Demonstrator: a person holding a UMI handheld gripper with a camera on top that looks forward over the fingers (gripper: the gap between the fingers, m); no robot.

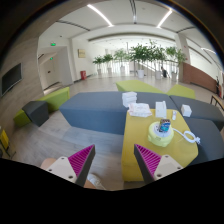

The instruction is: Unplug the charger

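My gripper [114,160] is open, its two magenta pads [82,160] wide apart with nothing between them but floor. It is held high over the room. Ahead and to the right stands a yellow table [150,135]. On it are white items [139,108] at the far end and a small dark bowl-like object with a green thing [161,131] nearer the fingers. A white item [189,136] lies on the table's right side. No charger or plug is clearly recognisable from here.
Grey-blue sofas [92,110] with green cushions [55,97] stand to the left and behind the table. Potted plants [140,55] line the bright windows at the back. A dark grey seat [206,135] lies right of the table. A white shoe shows between the fingers.
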